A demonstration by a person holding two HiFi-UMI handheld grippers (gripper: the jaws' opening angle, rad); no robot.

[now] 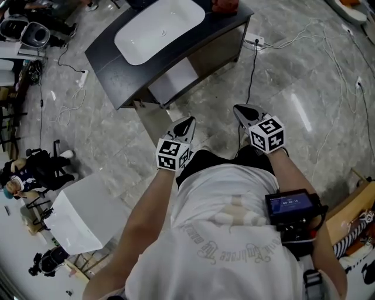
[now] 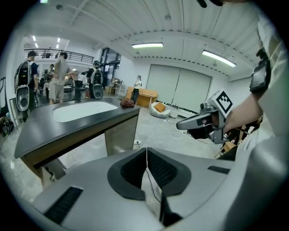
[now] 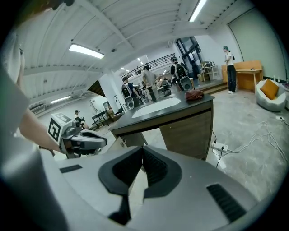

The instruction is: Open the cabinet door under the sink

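Note:
The sink cabinet point(image 1: 111, 64) has a dark top and a white basin point(image 1: 158, 29); it stands ahead of me. Below it a beige door panel point(image 1: 153, 123) stands swung out towards me, and a white inner panel point(image 1: 173, 82) shows behind. My left gripper point(image 1: 188, 122) hangs shut and empty just right of the door's near edge. My right gripper point(image 1: 241, 109) floats further right over the floor, its jaw tips together with nothing between them. Each gripper view shows the other gripper: the right gripper point(image 2: 180, 125) and the left gripper point(image 3: 103, 141).
A reddish cloth-like lump point(image 1: 225, 6) lies on the counter's right end. A power strip point(image 1: 255, 41) and loose cables trail over the floor to the right. A white box point(image 1: 82, 214) stands at the lower left. Several people and loudspeakers point(image 2: 21, 97) are behind the cabinet.

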